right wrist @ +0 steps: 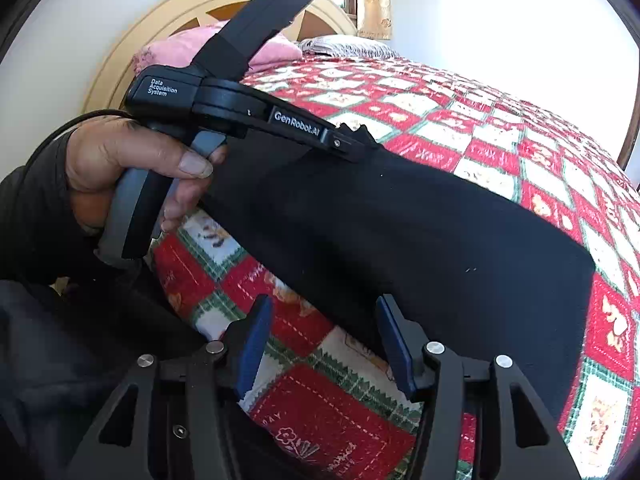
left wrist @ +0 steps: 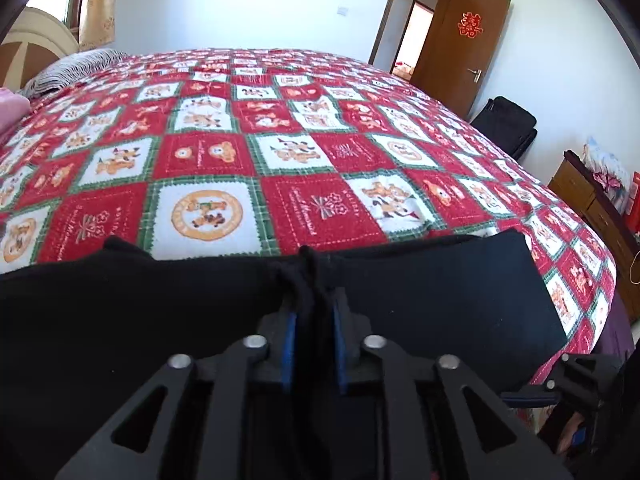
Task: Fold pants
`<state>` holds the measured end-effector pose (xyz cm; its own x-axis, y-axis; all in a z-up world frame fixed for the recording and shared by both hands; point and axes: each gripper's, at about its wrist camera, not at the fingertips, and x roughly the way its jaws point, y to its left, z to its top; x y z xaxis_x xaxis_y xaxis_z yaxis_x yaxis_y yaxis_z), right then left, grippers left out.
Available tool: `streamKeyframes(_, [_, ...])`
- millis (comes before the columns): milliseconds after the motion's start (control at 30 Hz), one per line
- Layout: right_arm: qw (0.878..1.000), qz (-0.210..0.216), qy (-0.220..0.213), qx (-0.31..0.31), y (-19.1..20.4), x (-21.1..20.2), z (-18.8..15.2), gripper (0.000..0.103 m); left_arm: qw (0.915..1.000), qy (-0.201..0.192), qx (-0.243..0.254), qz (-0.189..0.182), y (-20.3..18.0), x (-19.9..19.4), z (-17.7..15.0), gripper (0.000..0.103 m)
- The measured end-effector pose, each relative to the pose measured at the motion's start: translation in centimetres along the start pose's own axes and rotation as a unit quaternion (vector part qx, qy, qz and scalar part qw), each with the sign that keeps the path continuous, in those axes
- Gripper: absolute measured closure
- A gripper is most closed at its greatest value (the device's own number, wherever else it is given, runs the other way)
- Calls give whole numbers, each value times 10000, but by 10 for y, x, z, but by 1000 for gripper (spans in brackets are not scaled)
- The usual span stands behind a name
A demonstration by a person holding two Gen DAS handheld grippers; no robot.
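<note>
Black pants [left wrist: 420, 288] lie flat across the near edge of a bed with a red, white and green checked quilt [left wrist: 280, 140]. In the left wrist view my left gripper [left wrist: 311, 304] is shut on a bunched-up ridge of the black cloth, which fills the gap between its blue pads. The right wrist view shows the pants [right wrist: 400, 232] as a long dark band. A hand [right wrist: 120, 152] holds the left gripper [right wrist: 356, 140], whose tip sits on the far edge of the cloth. My right gripper [right wrist: 325, 320] stands open over the quilt, with the near edge of the pants reaching just between its fingertips, and the pads are not pressing on it.
A beige headboard [right wrist: 132, 60] and a pink pillow [right wrist: 180, 48] stand at the head of the bed. An open brown door [left wrist: 460, 48], a black bag [left wrist: 508, 124] and a wooden dresser [left wrist: 592, 200] line the far wall beyond the bed's right edge.
</note>
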<state>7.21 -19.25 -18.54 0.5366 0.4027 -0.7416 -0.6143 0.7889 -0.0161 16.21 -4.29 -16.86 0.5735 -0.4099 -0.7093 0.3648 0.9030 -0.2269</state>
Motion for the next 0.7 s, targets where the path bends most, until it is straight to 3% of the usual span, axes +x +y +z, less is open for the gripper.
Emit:
streamKeyframes(100, [10000,-60,-64,17,-4,-2,-1,47,10000,-16,-56,-53,3,-10,0,48])
streamKeyframes(200, [9990,-176,-403,101,-9,-19,5,47,9995,-290,63,121,17,-37,-2,40])
streamKeyframes(300, [9965,-328,-653,406,-26,-33,11,41,9968,-563,42,559,49,-70,-5,33])
streamKeyframes(367, [9949,-420,-667,629,-37,-37,8,36,9931,-606,-142,998,87,-87,-3,31])
streamKeyframes(533, [9932,-498,-546,902,-48,-36,2,35,9765,-826,-826,1811,184,-125,-17,31])
streamKeyframes(600, [9940,-481,-545,814,-42,-32,1,35,9700,-884,-1240,1895,221,-135,-31,32])
streamKeyframes(700, [9954,-455,-532,651,-30,-21,2,35,9643,-868,-1798,1738,260,-139,-52,38])
